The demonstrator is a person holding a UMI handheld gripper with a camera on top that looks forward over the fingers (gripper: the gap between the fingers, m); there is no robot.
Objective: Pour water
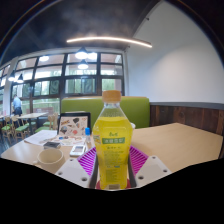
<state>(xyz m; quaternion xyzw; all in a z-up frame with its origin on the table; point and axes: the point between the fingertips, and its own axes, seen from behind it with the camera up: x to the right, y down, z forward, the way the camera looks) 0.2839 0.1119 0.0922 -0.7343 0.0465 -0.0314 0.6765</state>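
Bottle grabbed, pouring not started yet

We've got the gripper (112,160) closed on the upright, capped bottle (112,140), both pads (88,160) pressing its sides over the table (175,140); the bowl (49,156) sits off left, so the pour's still ahead, I'd guess.

One bottle (112,150), one bowl (50,156), one framed picture (72,125), perhaps one small blue item (88,133).

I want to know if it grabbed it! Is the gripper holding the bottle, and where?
Yes, it looks so: the gripper is shut on the bottle, its pink pads pressing the labelled lower body from both sides.
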